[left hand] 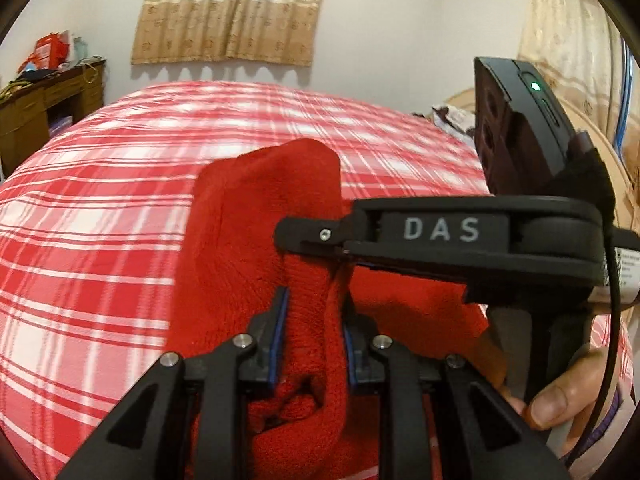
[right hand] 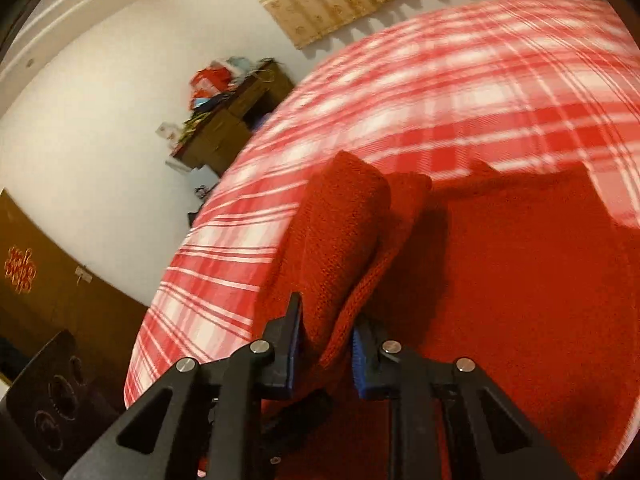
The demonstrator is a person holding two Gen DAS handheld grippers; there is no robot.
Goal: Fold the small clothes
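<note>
- Red knit garment (left hand: 256,240) on bed w/ red-white plaid sheet (left hand: 100,220); part lifted off sheet, rest lies flat.
- Left claw (left hand: 314,340): pinched onto a bunched fold of the garment, fabric fills the gap btwn the blue pads (left hand: 282,332); fold rises up & fwd from the fingertips, more knit bunched underneath near cam.
- Right claw (right hand: 326,344) clamped on a knit edge, ribbed hem visible btwn its blue pads (right hand: 362,364); a rolled/doubled section stands up just ahead of the tips, leaning left.
- Right wrist view: wide flat spread of the garment (right hand: 520,280) extends to the right of the claw, on the sheet (right hand: 440,80).
- Left wrist view: the right tool body, marked "DAS" (left hand: 440,230), sits crosswise just above/right of left claw, tip touching the same red fabric; person's hand (left hand: 568,392) on its handle at lower right.
- Both claws close together on the same piece.
- Bkgd: wooden desk (left hand: 40,108) w/ clutter at left, beige curtain (left hand: 228,12) on wall. Some motion blur on sheet.
</note>
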